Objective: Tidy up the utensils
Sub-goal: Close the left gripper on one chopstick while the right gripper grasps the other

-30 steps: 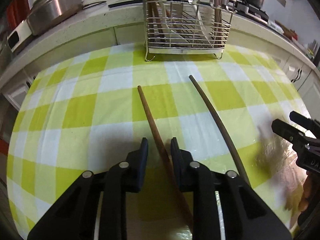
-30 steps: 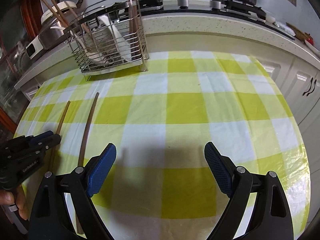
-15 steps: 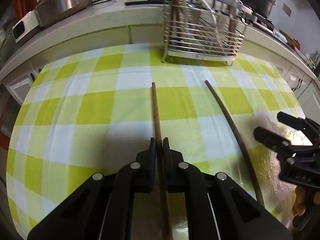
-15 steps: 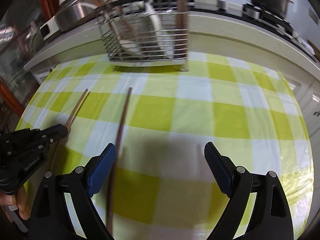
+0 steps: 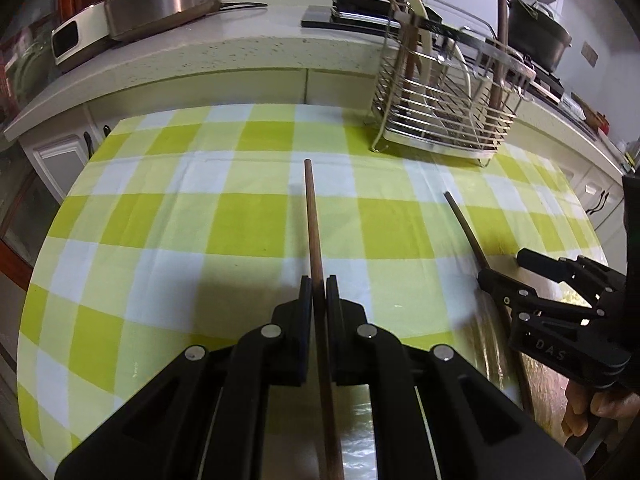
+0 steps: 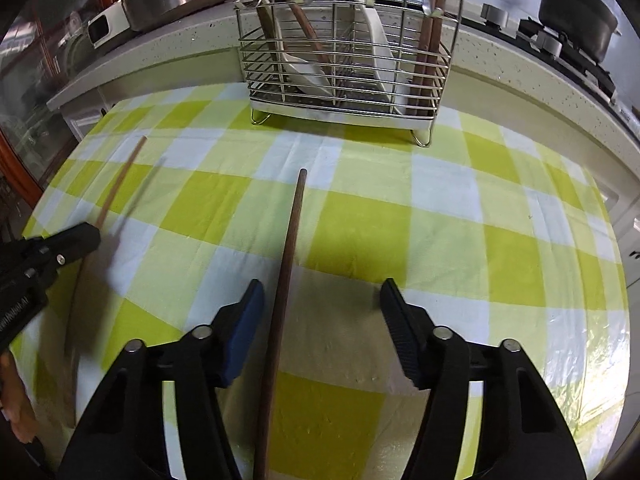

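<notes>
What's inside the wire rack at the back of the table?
The wire rack holds white spoons and brown chopsticks standing upright. Its wires and the utensils cover the bottom, so anything lying flat there can't be seen.

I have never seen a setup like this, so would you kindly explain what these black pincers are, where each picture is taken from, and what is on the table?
There is no robot here: a person holds a two-finger grasping tool in each hand, and a fisheye camera on each tool looks forward along its fingers.

The left wrist picture shows the left tool shut on a brown chopstick. The right tool shows at its right edge, with the person's fingers below it.

The right wrist picture shows the right tool. Its jaws are closing around a darker chopstick that lies between them; the pads do not press on it yet.

Both chopsticks are over a table with a green and white checked cloth. At the far edge stands a wire utensil rack, already holding chopsticks and white spoons. Behind it is a kitchen counter with pots.
</notes>
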A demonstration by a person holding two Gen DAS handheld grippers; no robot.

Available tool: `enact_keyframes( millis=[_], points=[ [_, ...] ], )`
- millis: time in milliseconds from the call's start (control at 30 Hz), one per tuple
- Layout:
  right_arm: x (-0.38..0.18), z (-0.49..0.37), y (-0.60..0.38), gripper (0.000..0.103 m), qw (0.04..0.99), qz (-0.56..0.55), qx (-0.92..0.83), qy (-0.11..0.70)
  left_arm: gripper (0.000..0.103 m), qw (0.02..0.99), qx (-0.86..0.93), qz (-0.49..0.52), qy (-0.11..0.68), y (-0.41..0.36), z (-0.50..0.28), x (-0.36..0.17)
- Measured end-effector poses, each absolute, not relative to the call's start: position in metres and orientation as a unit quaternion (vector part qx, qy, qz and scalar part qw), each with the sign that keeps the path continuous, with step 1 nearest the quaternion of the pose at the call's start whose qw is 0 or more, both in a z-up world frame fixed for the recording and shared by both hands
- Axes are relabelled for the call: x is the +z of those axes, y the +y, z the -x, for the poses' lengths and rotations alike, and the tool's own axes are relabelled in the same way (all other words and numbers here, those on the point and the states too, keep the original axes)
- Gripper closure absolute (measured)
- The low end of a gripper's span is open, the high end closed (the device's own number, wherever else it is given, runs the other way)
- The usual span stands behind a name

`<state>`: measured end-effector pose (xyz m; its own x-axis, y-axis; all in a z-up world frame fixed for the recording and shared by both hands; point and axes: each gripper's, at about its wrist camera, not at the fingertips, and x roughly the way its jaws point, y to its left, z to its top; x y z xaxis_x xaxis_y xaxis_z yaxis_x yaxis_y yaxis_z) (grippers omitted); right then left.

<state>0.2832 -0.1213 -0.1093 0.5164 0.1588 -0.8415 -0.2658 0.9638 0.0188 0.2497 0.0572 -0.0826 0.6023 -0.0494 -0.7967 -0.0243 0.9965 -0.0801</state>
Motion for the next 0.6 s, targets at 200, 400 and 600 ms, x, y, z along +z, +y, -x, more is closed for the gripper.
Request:
enact_keyframes(
  millis=[200,400,600],
  points=[
    [-0.109,-0.278,-0.109,0.082,0.870,0.068,0.140,0.468,0.096,0.896,-0.003,0.047,0.441,0.064,-0.249,-0.079],
    [-0.106,-0.280,-0.116,0.093,0.870,0.047,0.141,0.470,0.096,0.900,-0.003,0.051,0.433,0.067,-0.246,-0.072],
    [-0.084,-0.272,-0.131,0.093,0.883,0.027,0.140,0.448,0.096,0.908,-0.008,0.059,0.415,0.066,-0.240,-0.058]
  ],
)
